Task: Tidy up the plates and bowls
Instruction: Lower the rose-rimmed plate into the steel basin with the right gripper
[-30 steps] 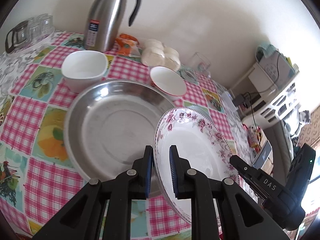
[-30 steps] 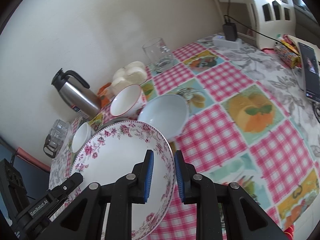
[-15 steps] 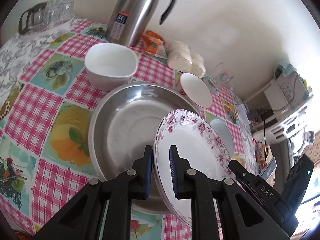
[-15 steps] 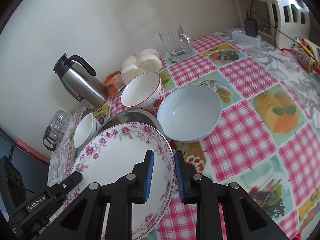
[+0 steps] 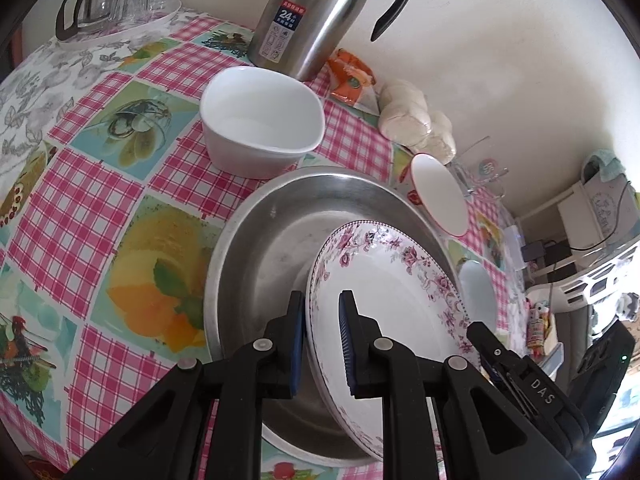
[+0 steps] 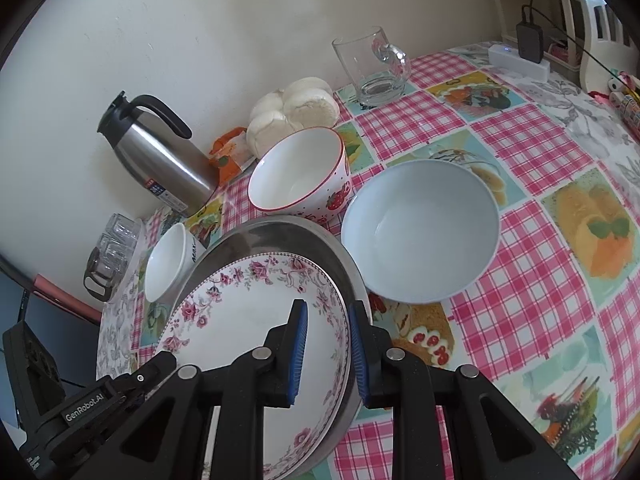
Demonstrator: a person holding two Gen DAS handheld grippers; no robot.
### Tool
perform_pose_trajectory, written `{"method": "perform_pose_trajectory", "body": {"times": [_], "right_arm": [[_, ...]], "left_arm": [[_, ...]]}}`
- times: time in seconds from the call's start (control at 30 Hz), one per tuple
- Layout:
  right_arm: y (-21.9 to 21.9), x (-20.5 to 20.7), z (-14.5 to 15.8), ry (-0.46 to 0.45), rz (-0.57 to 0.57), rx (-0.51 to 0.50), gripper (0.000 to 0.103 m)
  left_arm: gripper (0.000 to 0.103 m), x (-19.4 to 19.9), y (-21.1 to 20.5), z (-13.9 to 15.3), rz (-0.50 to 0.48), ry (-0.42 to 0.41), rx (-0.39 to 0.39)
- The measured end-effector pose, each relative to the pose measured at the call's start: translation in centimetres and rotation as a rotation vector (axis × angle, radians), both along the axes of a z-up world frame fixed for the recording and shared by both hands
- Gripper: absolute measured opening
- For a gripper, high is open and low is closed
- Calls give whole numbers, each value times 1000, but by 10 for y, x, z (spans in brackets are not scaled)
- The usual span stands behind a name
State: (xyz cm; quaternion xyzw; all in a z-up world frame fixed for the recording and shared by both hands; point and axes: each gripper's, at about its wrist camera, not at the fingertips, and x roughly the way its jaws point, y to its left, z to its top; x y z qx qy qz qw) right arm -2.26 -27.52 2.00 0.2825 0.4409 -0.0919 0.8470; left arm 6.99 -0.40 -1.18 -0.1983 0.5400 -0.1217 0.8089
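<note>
A floral-rimmed white plate (image 5: 396,292) is held by both grippers over a large steel plate (image 5: 272,240), its lower side down in it. My left gripper (image 5: 322,316) is shut on the plate's left rim. My right gripper (image 6: 327,328) is shut on the plate's (image 6: 248,312) right rim, above the steel plate (image 6: 280,236). A white squarish bowl (image 5: 260,120), a strawberry bowl (image 6: 300,176) and a pale blue bowl (image 6: 420,232) stand around the steel plate. A small white bowl (image 6: 166,260) shows in the right wrist view.
A steel thermos jug (image 5: 320,12), an orange packet (image 5: 352,76) and bagged buns (image 5: 416,120) stand along the wall. A glass mug (image 6: 372,68) is at the back right. A tray of glasses (image 5: 116,0) sits far left. A power strip (image 6: 520,60) lies at the table's right end.
Both grippers have carried the floral plate down and toward the steel plate; the bowls and jug look nearer. The grips are unchanged.
</note>
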Motion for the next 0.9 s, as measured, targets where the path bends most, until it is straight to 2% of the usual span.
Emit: {"method": "perform_pose_trajectory", "body": {"times": [0.43,0.9], "right_arm": [[2,20,-10,12,14,8,25],[3,27,-20,27,23,17,25]], "left_arm": [[17,21,-3,-7,3,15,36],[17,30,-3,-23,15,81,26]]}}
